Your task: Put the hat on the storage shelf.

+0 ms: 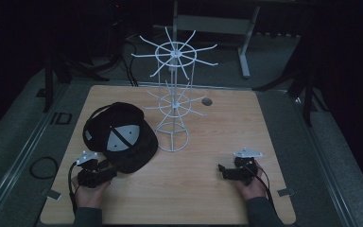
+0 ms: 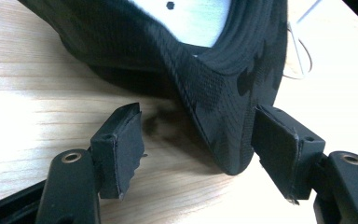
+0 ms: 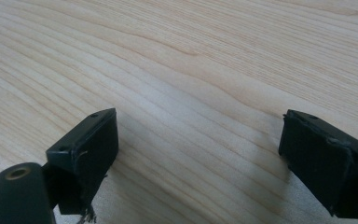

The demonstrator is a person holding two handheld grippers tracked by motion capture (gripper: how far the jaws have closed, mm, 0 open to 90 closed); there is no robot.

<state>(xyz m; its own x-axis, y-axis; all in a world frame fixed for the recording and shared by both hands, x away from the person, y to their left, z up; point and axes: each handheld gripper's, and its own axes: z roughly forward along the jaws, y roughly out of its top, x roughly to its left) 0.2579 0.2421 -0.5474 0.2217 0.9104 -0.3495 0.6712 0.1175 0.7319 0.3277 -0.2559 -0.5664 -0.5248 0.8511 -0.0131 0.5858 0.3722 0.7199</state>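
Left gripper (image 2: pixel 198 135) wide open, black cap (image 2: pixel 223 88) brim between jaws, ungripped. Right gripper (image 3: pixel 198 149) open, empty, above table (image 3: pixel 191 56).

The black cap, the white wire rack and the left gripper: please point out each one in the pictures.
black cap (image 1: pixel 132 153), high view, on its brim.
white wire rack (image 1: pixel 172 135), high view, on its base ring.
left gripper (image 2: pixel 196 140), left gripper view, midway between its open jaws.

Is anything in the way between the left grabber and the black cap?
No. The left gripper is open, and the cap brim already pokes between its jaws, close against one pad. Nothing sits between them.
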